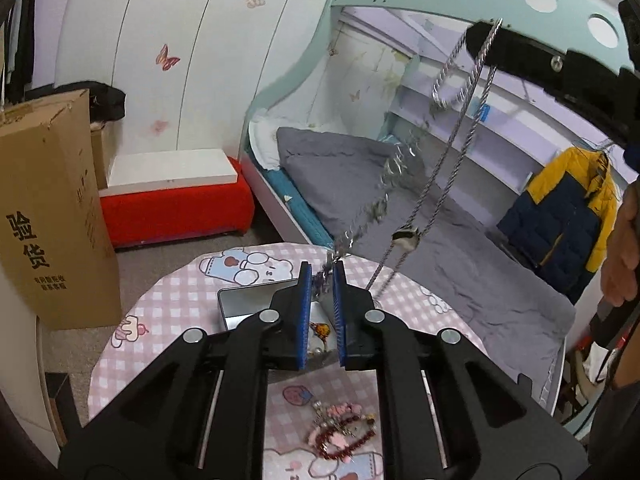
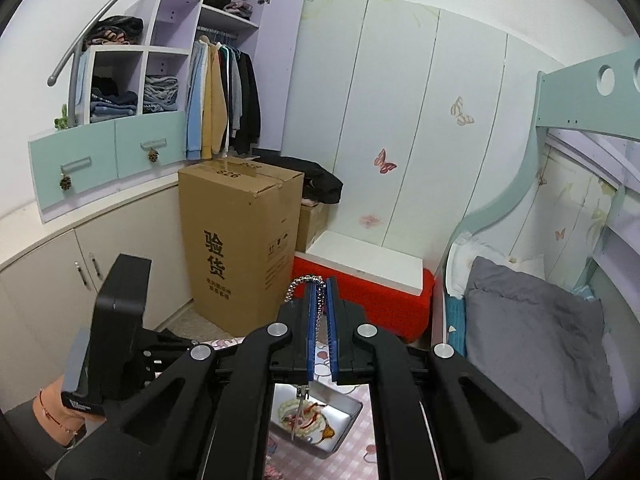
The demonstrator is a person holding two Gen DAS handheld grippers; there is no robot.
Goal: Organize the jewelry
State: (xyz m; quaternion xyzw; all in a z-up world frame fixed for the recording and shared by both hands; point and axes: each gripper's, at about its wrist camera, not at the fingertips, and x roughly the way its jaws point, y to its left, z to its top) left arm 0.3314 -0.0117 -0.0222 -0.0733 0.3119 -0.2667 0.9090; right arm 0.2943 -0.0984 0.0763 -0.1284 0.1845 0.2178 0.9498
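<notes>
My left gripper point(image 1: 322, 280) is shut on a thin silver link chain point(image 1: 360, 224) just above the far edge of the table. The chain rises, blurred, toward my right gripper point(image 1: 486, 30) at the upper right. A twisted silver rope necklace point(image 1: 452, 148) with a small pendant point(image 1: 406, 238) also hangs from there in a long loop. In the right wrist view, my right gripper point(image 2: 319, 294) is shut on the rope necklace point(image 2: 306, 282), which arches over its tips. Below them a metal tray point(image 2: 352, 410) holds several jewelry pieces. Red and pink bead bracelets point(image 1: 340, 432) lie on the pink checked tablecloth point(image 1: 168, 312).
The metal tray point(image 1: 240, 300) sits mid-table, under the left gripper. A person's hand point(image 2: 52, 412) holds the left tool at lower left. A tall cardboard box point(image 2: 240, 248), a red bench point(image 1: 176, 208) and a bed with grey bedding point(image 1: 460, 272) surround the table.
</notes>
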